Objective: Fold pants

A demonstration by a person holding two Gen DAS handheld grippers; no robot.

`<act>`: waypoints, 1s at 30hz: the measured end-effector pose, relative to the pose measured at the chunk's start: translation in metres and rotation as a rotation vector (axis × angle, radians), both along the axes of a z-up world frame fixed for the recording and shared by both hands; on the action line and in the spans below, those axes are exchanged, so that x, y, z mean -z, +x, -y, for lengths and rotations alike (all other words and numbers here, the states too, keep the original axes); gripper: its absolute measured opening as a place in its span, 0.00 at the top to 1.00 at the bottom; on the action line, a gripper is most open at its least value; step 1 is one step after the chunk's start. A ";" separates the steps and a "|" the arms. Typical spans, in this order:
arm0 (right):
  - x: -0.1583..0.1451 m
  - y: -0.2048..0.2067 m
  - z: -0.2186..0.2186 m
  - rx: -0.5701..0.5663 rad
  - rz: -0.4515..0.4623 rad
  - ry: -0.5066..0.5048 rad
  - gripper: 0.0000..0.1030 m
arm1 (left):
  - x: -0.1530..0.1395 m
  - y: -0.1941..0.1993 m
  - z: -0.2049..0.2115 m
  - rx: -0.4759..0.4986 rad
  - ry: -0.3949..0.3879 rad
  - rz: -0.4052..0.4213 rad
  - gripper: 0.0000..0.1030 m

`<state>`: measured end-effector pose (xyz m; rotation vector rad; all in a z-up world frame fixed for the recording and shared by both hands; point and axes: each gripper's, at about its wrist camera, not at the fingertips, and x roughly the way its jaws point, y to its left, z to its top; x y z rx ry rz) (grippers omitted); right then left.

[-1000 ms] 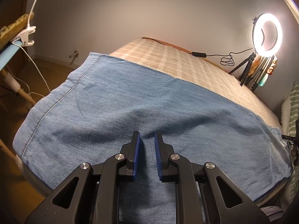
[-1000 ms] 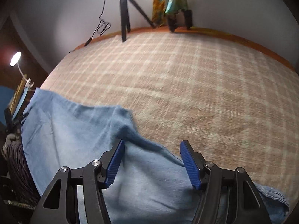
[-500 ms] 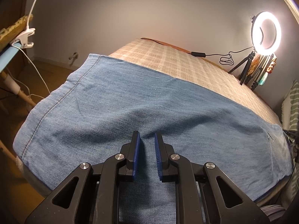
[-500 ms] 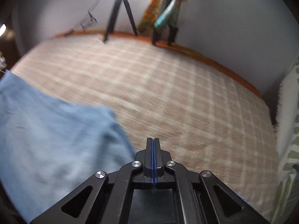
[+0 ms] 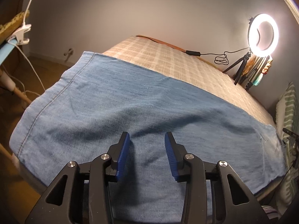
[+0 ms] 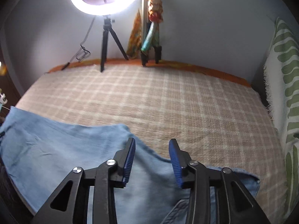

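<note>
Blue denim pants (image 5: 130, 112) lie spread flat across the near side of a bed with a beige checked cover (image 5: 168, 61). My left gripper (image 5: 147, 143) hovers just above a low ridge of denim near the front edge; its jaws are opening and the pads do not press on the cloth. In the right wrist view the pants (image 6: 61, 145) reach to the waistband end (image 6: 241, 177) at lower right. My right gripper (image 6: 152, 149) hangs over the pants' far edge, its jaws opening, with no cloth pinched between the blue pads.
A lit ring light on a tripod (image 6: 106, 29) and colourful hanging items (image 6: 151, 20) stand at the bed's far edge by the wall. A green-and-white patterned cushion (image 6: 284, 85) lines the right side. A clip lamp (image 5: 20, 31) and cables sit left of the bed.
My left gripper's jaws have spread apart from nearly shut. My right gripper closed fully, then reopened, and it rose and tilted so that more of the wall and ring light shows.
</note>
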<state>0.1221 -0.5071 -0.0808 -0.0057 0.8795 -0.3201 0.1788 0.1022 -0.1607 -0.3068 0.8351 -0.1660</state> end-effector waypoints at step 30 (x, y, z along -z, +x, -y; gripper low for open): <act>0.000 -0.045 -0.193 -0.111 0.136 0.195 0.21 | 0.014 -0.085 -0.148 -0.302 -0.428 -0.003 0.62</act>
